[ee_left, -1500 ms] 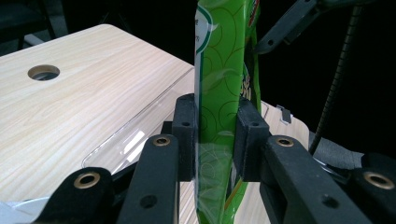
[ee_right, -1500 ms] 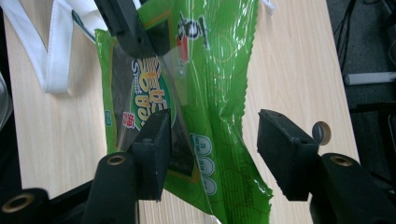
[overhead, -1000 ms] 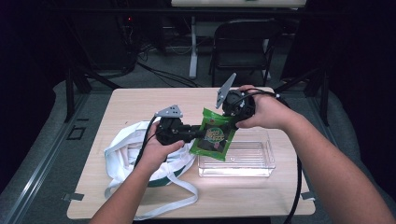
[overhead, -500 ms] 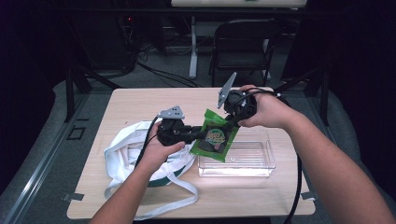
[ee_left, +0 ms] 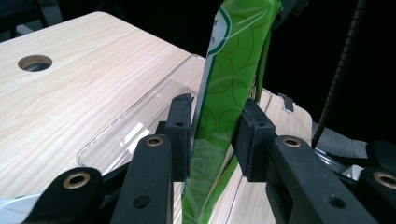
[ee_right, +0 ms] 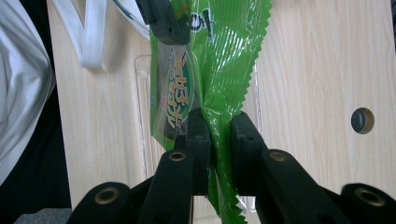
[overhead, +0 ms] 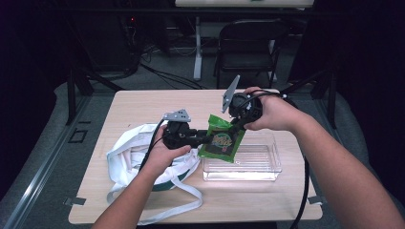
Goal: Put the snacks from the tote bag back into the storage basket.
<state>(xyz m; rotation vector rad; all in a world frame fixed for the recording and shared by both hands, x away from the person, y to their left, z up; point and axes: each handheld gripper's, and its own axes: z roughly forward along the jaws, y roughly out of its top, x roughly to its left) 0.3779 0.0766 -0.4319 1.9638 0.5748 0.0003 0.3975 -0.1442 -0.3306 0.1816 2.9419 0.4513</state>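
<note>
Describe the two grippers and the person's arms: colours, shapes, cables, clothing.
Both grippers, left gripper and right gripper, are black, each with two flat linkage arms with brass-coloured rivets and blocky black fingers. Each carries a grey three-cornered plate on top. A black cable trails from each. The forearms are bare, with no sleeves or gloves in sight.
</note>
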